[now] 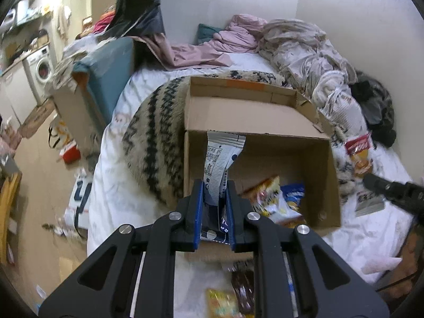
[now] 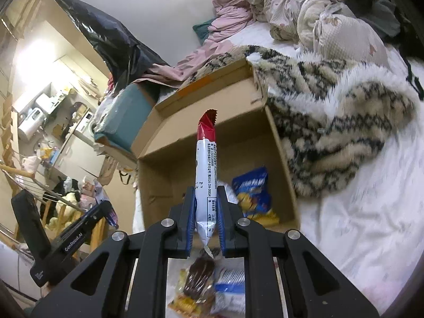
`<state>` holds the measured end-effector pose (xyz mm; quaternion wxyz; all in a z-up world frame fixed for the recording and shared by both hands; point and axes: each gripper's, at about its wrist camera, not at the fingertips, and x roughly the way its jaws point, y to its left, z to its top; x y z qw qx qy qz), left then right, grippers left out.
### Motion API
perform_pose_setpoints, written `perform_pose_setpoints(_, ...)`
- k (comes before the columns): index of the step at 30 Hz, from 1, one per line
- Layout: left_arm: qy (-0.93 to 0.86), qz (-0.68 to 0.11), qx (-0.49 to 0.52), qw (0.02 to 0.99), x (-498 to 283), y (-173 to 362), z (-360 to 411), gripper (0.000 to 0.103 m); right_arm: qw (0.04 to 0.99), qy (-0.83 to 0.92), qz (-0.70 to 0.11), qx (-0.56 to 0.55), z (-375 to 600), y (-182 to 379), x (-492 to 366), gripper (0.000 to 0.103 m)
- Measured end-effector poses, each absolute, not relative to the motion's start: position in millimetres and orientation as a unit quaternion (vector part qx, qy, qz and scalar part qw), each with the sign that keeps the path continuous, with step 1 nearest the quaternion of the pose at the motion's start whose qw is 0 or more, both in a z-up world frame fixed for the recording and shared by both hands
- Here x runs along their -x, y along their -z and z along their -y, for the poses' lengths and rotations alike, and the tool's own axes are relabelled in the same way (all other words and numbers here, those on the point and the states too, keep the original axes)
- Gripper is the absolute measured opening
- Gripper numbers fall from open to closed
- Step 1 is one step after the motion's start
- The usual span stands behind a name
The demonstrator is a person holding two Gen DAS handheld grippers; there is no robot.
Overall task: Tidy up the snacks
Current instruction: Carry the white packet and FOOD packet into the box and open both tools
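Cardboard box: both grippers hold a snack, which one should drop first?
Probably left. The left gripper holds its silver packet over the cardboard box opening; the right gripper, with its red-tipped packet, sits short of the rim.

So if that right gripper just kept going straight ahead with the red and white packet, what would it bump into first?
Most likely the open cardboard box. The right gripper, shut on the red and white packet, points into its opening, so the packet's tip would probably meet the box's inside wall or floor near the blue snack bag. Depth is hard to judge.

Blue-and-white snack packet [image 1: 216, 164] upright over the open cardboard box [image 1: 328, 164]; red-topped white packet [image 2: 206, 175] upright too; perhaps two bags [image 2: 253, 193] inside.
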<state>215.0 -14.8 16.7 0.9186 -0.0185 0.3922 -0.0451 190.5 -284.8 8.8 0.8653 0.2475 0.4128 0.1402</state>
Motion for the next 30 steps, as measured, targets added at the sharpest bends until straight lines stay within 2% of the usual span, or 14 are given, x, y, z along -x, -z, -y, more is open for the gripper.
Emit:
perform_pose_setpoints(3, 0.046, -0.403, 0.015, 0.914, -234.2, 0.3, 19.1, 0.013, 0.873, -0.137, -0.404, -0.236, 289.0, 0.0, -204.8, 0.016)
perform_pose_setpoints(7, 0.050, -0.410, 0.025, 0.910, -245.1, 19.0, 21.1, 0.013, 0.849, -0.111, -0.445, -0.262, 294.4, 33.9, -218.1, 0.016)
perform_pose_setpoints(12, 0.076, -0.438, 0.045, 0.895, -249.0, 42.2, 23.2, 0.013, 0.846, -0.095, -0.465, -0.242, 290.2, 48.3, -225.7, 0.016)
perform_pose_setpoints(30, 0.073, -0.433, 0.029, 0.898, -248.4, 42.7, 26.8, 0.014, 0.838, -0.075, -0.491, -0.224, 284.8, 66.5, -235.6, 0.017)
